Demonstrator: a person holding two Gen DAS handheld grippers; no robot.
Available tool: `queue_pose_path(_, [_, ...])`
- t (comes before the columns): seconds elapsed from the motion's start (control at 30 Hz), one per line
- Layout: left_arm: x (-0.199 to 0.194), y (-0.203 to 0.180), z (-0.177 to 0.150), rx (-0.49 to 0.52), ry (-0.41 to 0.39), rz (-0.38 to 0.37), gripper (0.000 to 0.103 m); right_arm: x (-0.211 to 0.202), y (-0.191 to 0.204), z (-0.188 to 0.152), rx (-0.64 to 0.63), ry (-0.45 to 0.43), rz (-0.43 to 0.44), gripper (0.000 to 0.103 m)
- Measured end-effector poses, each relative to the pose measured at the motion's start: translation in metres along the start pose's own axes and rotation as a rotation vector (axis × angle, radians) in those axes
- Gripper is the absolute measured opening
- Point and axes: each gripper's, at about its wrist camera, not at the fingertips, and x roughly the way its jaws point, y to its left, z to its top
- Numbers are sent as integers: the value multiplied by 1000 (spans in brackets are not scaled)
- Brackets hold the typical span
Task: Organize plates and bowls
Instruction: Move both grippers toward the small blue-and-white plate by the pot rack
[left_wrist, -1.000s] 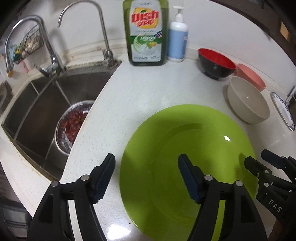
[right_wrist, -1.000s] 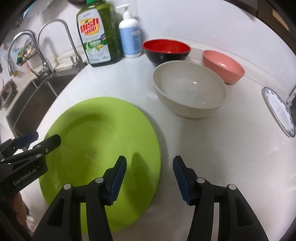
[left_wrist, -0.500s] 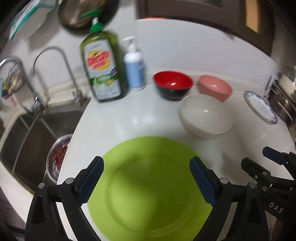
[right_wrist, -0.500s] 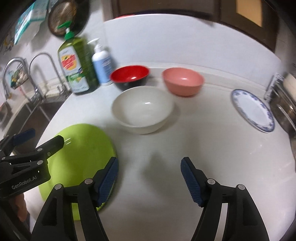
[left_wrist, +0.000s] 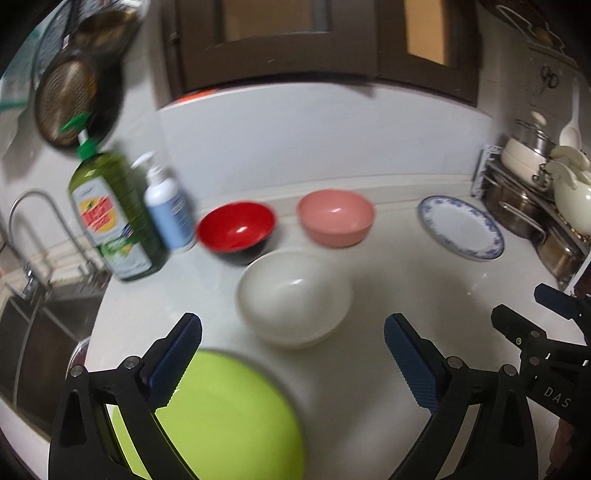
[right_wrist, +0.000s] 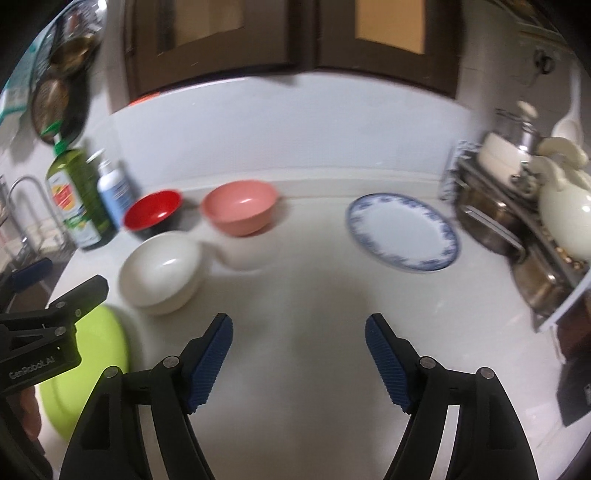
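White speckled worktop carries all the crockery. A lime-green plate lies flat at its near edge, partly under the left gripper, whose jaws stand wide apart and hold nothing. Just beyond the plate sits a white bowl, and behind that, nearer the wall, a red bowl with a black outside and a pink bowl stand side by side but apart. A white plate with a blue rim lies well off to the right, near a rack of steel pots. The right gripper hangs over bare worktop between the white bowl and the blue-rimmed plate, its jaws also wide and empty. At the left, a green dish-soap bottle and a pump bottle stand beside the sink tap. Both views are blurred.
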Motion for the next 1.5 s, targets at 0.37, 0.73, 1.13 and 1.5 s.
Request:
queue_pose_path(0.37, [24,-70,49,68,-38,-76,101,11,-81,22,133,-41,-88,75])
queue_pose_path(0.73, [71,-128,97,90,-54,-138,101,44,-147,46,227,-85,-171,75])
queue_pose_path(1.13, [144,-194,121,116,-14,-151,101,113,-198,63,274,-85,-216,75])
queue_pose_path(1.5, [214,-239,128,171,19,-145,100,179,-236,68,315,-28,-234,75])
